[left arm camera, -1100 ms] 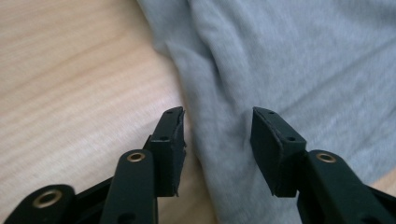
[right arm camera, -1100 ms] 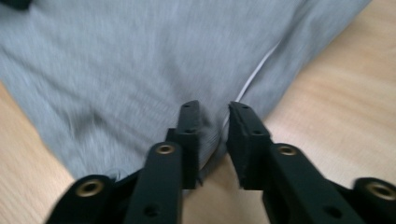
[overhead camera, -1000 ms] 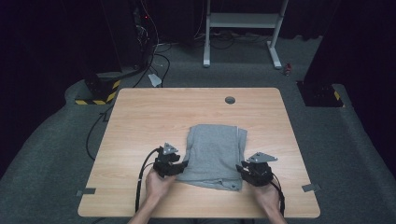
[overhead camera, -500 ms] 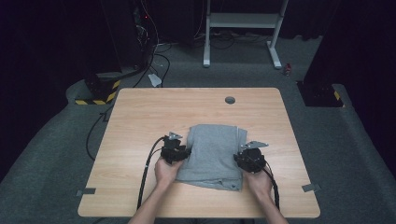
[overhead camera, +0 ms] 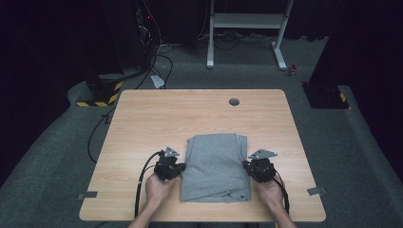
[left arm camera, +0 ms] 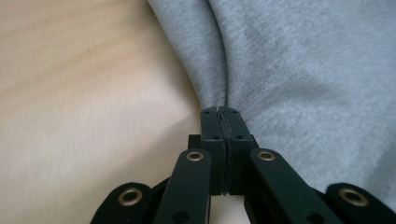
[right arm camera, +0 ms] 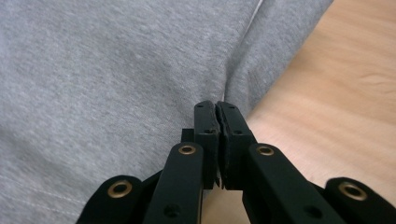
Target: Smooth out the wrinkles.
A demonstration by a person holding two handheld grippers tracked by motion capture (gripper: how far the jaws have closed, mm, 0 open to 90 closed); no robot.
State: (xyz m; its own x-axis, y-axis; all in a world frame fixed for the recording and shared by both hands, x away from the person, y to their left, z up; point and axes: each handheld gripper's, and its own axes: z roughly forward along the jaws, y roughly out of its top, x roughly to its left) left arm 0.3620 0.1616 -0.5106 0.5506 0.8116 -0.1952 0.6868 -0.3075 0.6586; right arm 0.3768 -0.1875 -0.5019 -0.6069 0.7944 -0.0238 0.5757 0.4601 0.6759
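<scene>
The table (overhead camera: pixel 157 118) is one light wood top with a small round grey cap (overhead camera: pixel 234 101) set into it near the far edge, and two strips of grey tape (overhead camera: pixel 87 195) stuck at its near corners. On its near half, about midway between left and right, lies one grey cloth (overhead camera: pixel 215 167), folded into a tidy upright rectangle with several layers showing along its far right edge and a seam line running near its near edge. Its knit is plain, soft and heathered, a mid grey with no print in sight. Seen close in the left tool view the cloth (left arm camera: pixel 303 79) gathers into a sharp pleat right where the jaws meet, and in the right tool view the cloth (right arm camera: pixel 107 70) folds in the same way at that tool's tip. There are two tools, one at each side of the cloth. The left tool (overhead camera: pixel 177 167) has just been closing and now pinches the cloth's left edge, jaws pressed together on the fabric. The right tool (overhead camera: pixel 251 167) has likewise just been closing and grips the cloth's right edge. Two hands hold them, the left hand (overhead camera: pixel 159 187) and the right hand (overhead camera: pixel 270 191), coming in from the near edge.
</scene>
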